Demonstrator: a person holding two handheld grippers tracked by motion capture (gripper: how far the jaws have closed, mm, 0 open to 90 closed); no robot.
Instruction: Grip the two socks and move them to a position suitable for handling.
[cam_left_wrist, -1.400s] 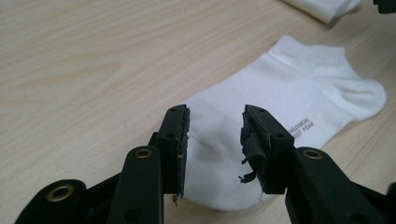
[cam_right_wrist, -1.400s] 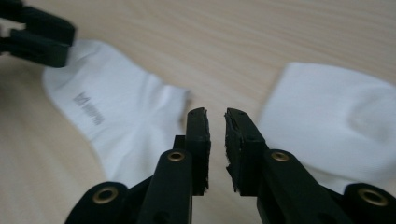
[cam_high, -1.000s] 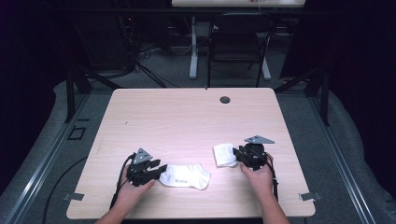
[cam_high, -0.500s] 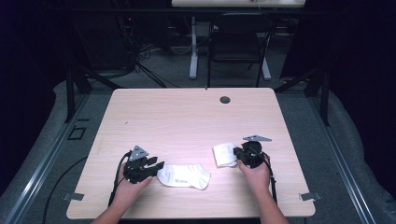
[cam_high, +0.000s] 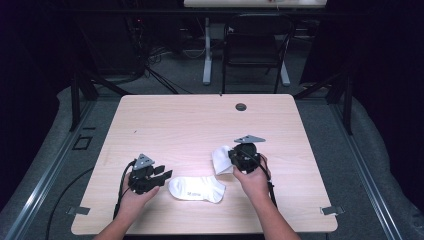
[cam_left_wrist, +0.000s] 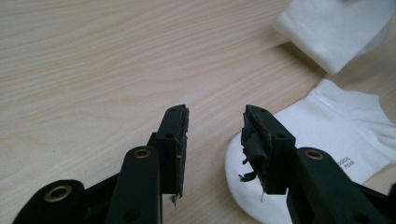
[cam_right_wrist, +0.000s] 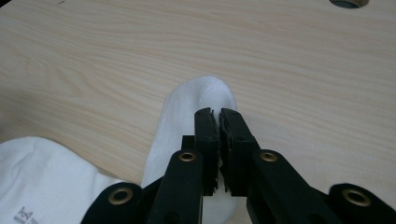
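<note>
A light wooden table (cam_high: 200, 125) carries two white socks toward its near edge. One sock (cam_high: 196, 188) lies flat close to the near edge, about midway along it. The left gripper (cam_high: 165, 174) sits just left of this sock, its jaws spread apart with nothing between them, one jaw over the sock's rounded end. The second sock (cam_high: 220, 160), toward the right, is pinched in the right gripper (cam_high: 231, 156), whose jaws are pressed together on its fabric.
</note>
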